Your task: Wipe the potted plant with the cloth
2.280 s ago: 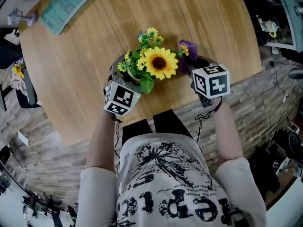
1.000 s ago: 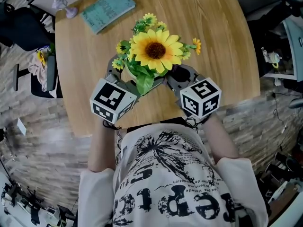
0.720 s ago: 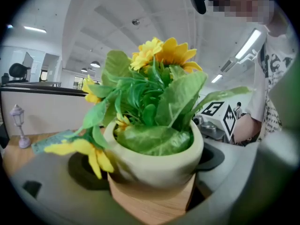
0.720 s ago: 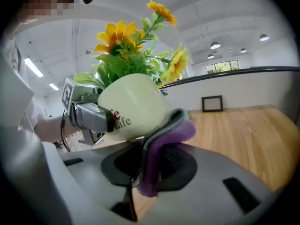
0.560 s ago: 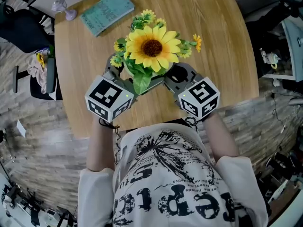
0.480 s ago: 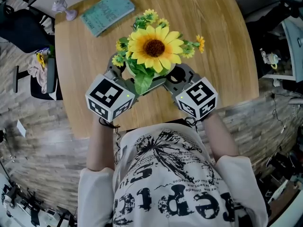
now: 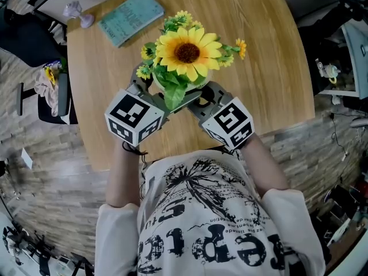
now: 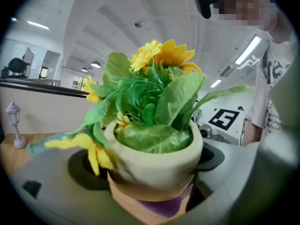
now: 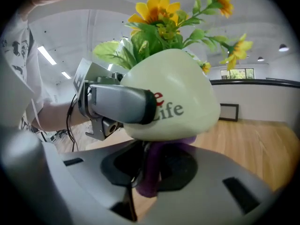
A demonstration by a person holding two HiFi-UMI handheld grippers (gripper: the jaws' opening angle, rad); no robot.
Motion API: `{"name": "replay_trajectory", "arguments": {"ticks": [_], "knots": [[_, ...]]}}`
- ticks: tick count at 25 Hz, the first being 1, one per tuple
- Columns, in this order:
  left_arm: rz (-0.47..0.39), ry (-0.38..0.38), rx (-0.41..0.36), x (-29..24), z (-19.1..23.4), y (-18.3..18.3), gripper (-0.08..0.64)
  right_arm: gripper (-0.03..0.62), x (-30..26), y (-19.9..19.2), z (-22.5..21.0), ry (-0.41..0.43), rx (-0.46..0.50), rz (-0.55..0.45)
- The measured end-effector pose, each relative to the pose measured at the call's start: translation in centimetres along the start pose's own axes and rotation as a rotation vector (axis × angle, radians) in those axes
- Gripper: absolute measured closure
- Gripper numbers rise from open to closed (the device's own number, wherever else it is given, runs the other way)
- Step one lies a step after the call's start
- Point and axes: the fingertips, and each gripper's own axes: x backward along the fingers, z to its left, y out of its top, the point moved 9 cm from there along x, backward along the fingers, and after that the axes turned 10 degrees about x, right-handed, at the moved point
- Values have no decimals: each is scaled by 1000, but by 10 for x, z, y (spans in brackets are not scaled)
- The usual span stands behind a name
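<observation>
Head view, potted plant (image 7: 185, 53): above the counter (image 7: 270, 68), between left tongs (image 7: 154, 91) and right tongs (image 7: 198, 101).
Head view, book (image 7: 129, 17): far corner, well apart.
Left gripper view, left tongs: clamped on the potted plant's sides; purple cloth (image 8: 164, 205) beneath its base.
Right gripper view, right tongs: closed on the cloth, touching the base's underside.

light: bright, even | edges: fisheye-warped, vignetted | foreground: blurred

Left gripper (image 7: 156, 91) clamped round the pot (image 8: 159, 165), right gripper (image 7: 198, 99) closed on the cloth (image 9: 151, 172), forearms (image 7: 122, 174) converging forward.
</observation>
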Motion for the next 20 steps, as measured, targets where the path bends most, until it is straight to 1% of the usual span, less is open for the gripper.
{"name": "replay_trajectory", "arguments": {"ticks": [5, 8, 11, 15, 20], "knots": [[-5, 40, -3, -1, 5, -3, 32, 514, -2, -6, 5, 41, -11, 26], [-7, 89, -10, -1, 11, -3, 32, 514, -1, -9, 7, 73, -60, 18], [-12, 107, -7, 1, 15, -4, 32, 515, 1, -10, 7, 90, -92, -1], [-13, 114, -5, 5, 14, -4, 32, 515, 7, -9, 7, 87, -84, -5], [0, 133, -29, 11, 15, -8, 32, 515, 12, -12, 3, 62, -95, -8]]}}
